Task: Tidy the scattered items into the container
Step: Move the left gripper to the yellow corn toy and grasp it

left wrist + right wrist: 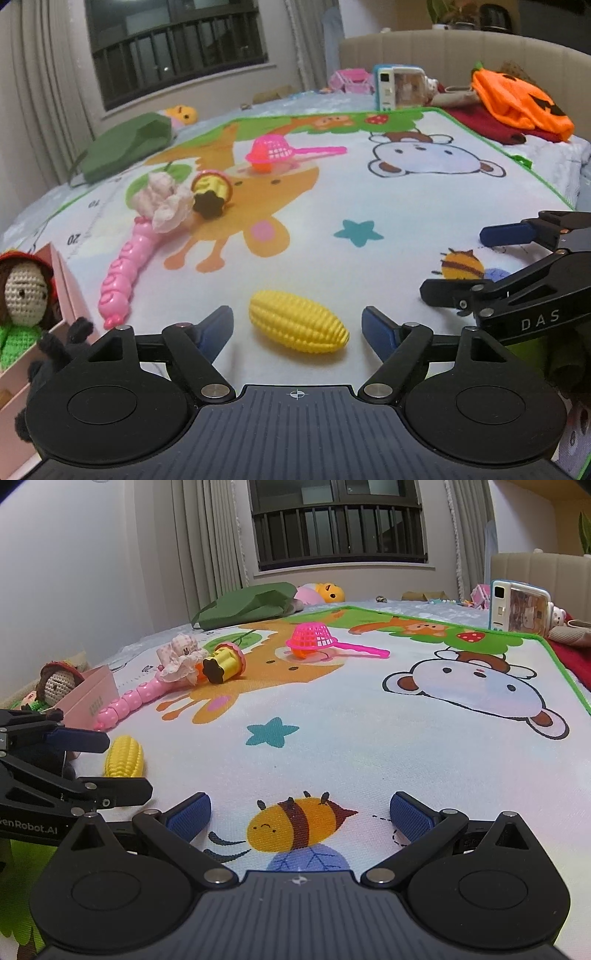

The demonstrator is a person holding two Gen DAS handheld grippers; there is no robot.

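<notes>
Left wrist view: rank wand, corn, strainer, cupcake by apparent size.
1. wand, longest.
2. corn and strainer: similar in extent; corn sits nearer the camera, so unsure.
3. cupcake, smallest.

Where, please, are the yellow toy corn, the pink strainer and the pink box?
yellow toy corn point(298, 321): left wrist view, middle of cob.
pink strainer point(312, 637): right wrist view, mesh bowl.
pink box point(94, 698): right wrist view, side wall.

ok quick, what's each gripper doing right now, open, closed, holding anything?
Left gripper: open, empty, jaws either side of the yellow plastic toy corn cob.
Right gripper: open, empty, over the printed play mat.
</notes>
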